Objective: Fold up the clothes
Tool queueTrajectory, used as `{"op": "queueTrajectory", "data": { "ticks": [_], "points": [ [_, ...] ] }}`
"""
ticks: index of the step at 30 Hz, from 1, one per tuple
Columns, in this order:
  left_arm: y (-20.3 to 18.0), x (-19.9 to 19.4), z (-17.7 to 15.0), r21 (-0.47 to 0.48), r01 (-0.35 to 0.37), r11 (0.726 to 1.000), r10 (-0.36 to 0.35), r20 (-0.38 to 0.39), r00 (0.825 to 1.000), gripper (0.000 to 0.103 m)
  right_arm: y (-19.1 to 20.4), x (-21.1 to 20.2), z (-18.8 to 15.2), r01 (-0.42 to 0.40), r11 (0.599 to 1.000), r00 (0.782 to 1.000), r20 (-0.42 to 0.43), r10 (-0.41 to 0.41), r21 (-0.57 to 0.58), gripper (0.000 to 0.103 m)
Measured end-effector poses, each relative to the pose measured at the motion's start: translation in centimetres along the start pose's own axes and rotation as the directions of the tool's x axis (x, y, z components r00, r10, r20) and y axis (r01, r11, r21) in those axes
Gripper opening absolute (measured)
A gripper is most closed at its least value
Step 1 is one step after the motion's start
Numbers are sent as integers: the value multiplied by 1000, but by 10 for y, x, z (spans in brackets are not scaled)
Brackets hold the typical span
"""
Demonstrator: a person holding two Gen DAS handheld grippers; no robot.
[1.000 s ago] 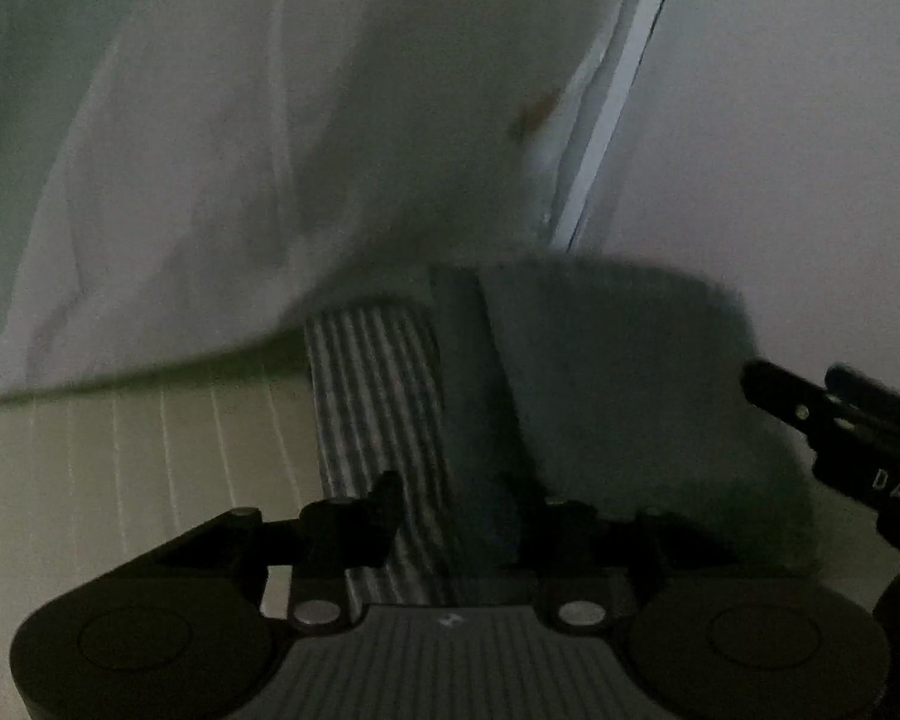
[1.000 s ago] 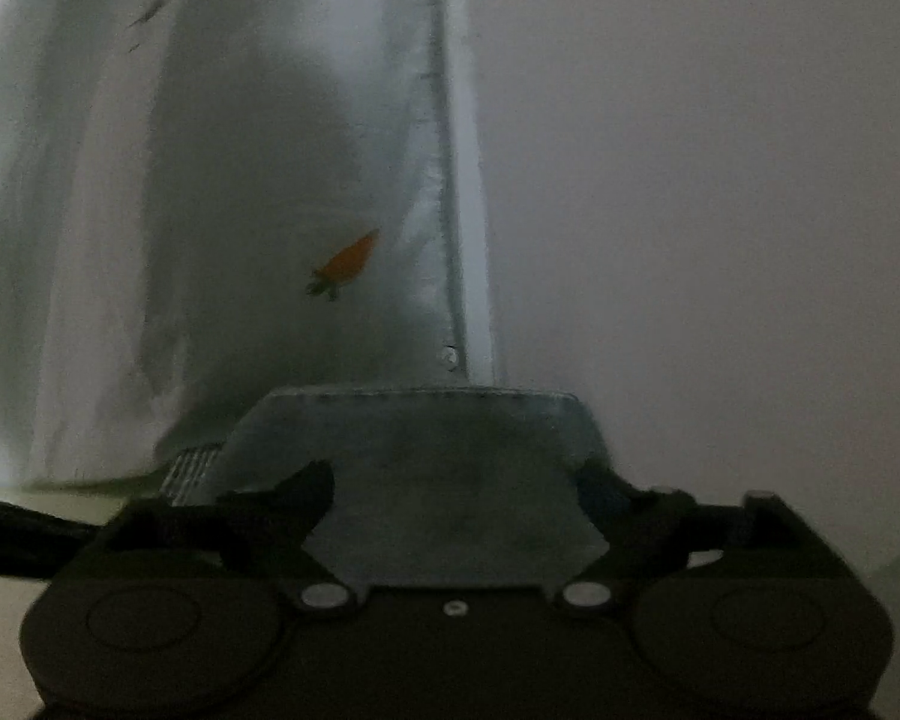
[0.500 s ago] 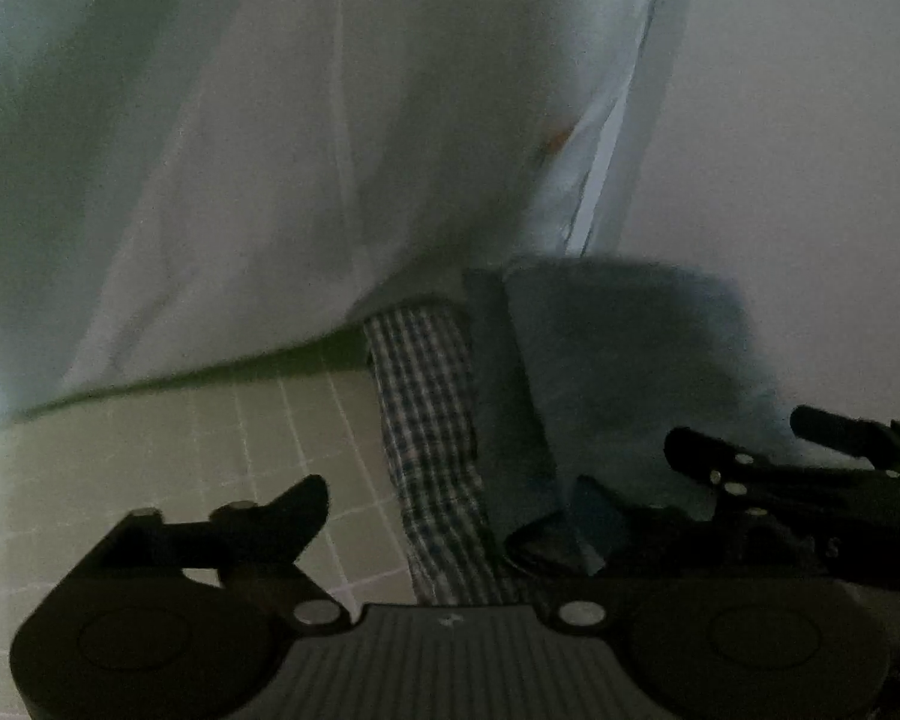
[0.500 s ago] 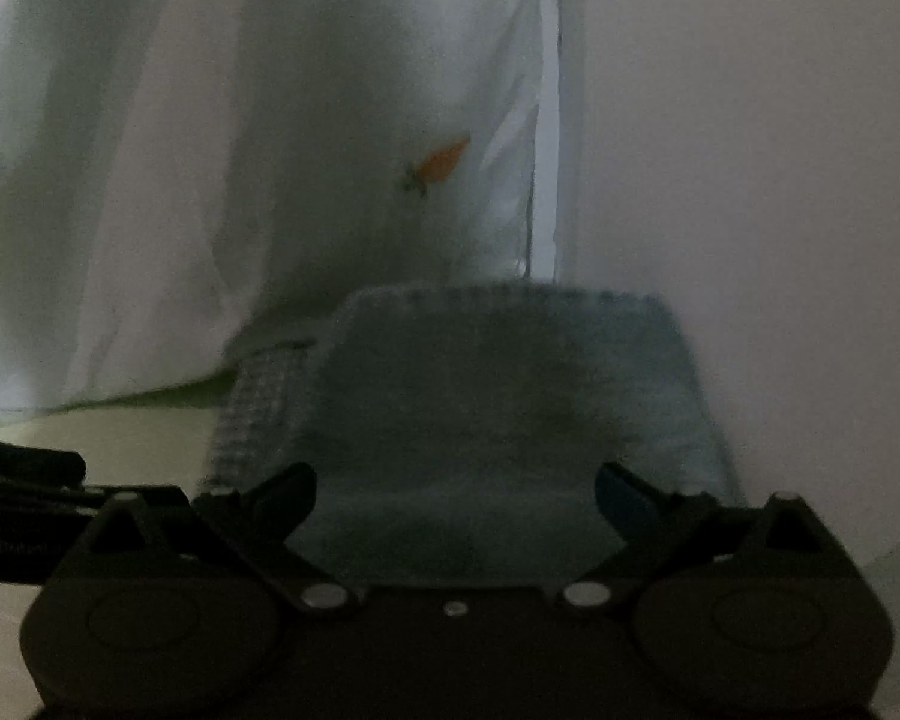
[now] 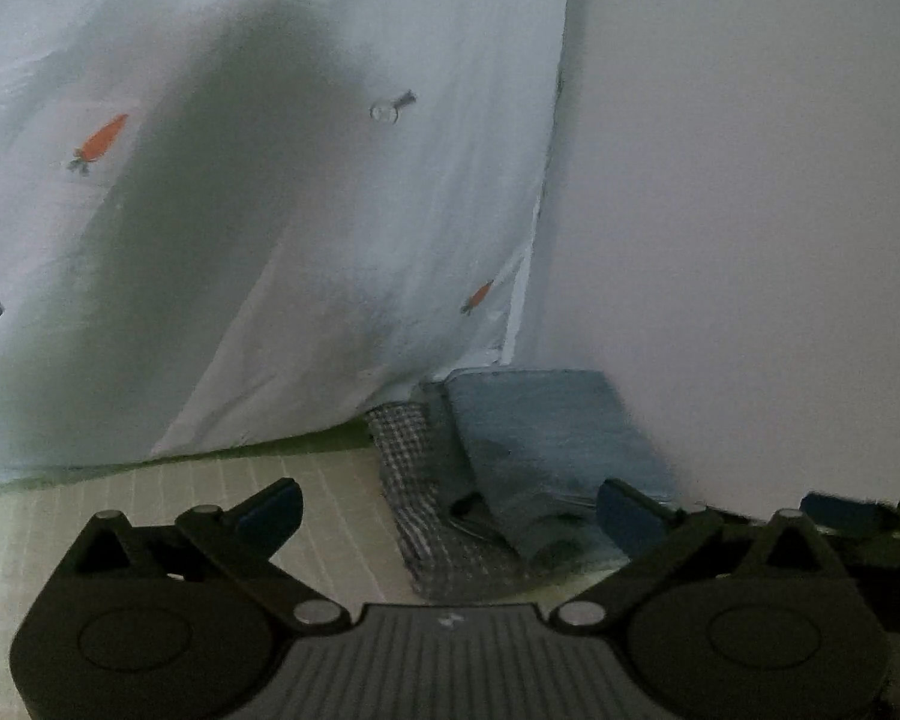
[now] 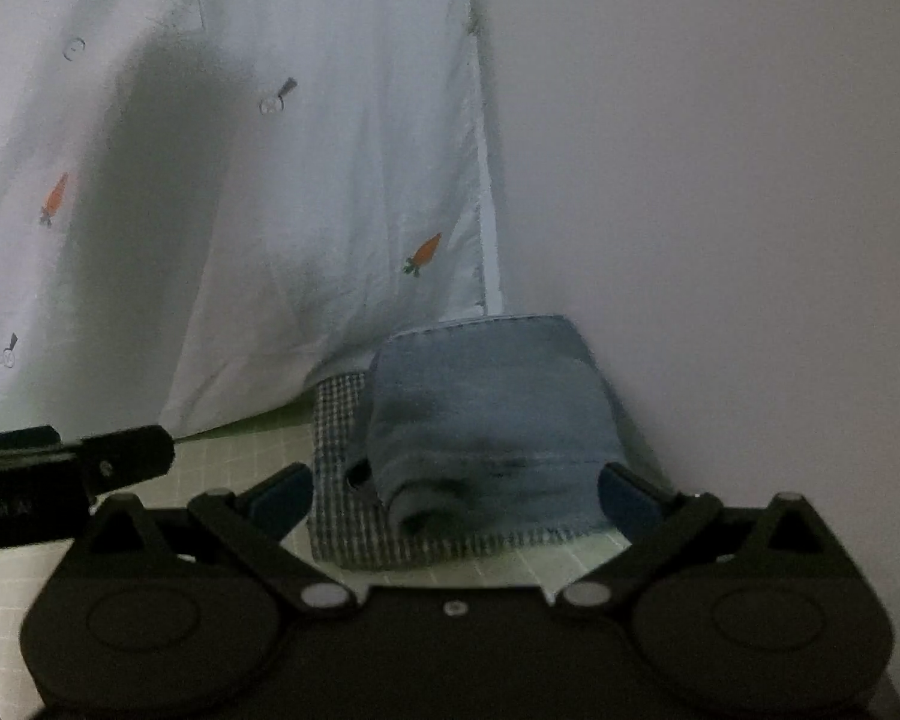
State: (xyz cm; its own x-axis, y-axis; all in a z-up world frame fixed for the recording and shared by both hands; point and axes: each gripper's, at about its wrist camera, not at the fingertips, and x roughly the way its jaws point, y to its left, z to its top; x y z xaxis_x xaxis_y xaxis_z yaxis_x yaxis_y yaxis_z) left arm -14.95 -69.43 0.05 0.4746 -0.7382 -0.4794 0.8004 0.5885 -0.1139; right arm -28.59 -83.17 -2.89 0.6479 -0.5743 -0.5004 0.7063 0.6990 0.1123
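Gridded mat (image 6: 240, 468) bears folded denim (image 6: 492, 414) over checked cloth (image 6: 336, 450).

Faded denim garment (image 6: 486, 414), matt cloth

Left gripper (image 5: 447, 507) was shut on the checked cloth (image 5: 411, 516) 1 s ago, now wide open and empty. Both grippers pulled back nearer; right gripper (image 6: 455, 495) open as well. Folded denim (image 6: 492, 420) now lies released on the checked cloth.
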Motion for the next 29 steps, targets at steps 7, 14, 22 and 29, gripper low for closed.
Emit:
{"op": "queueTrajectory", "data": {
  "ticks": [7, 14, 22, 29],
  "points": [
    [-5, -61, -26, 77, 13, 997, -14, 9, 1000, 103, 14, -70, -41, 66, 998, 998, 14, -66, 24, 103],
    [15, -115, -58, 95, 58, 994, -56, -20, 998, 103, 38, -123, -79, 123, 991, 992, -3, -123, 57, 103],
    [37, -168, -89, 96, 98, 991, -94, -49, 994, 103, 66, -178, -113, 156, 987, 988, -21, -155, 47, 103],
    [47, -201, -103, 101, 112, 988, -108, -47, 993, 103, 86, -210, -134, 165, 986, 986, -28, -164, 35, 103]
  ]
}}
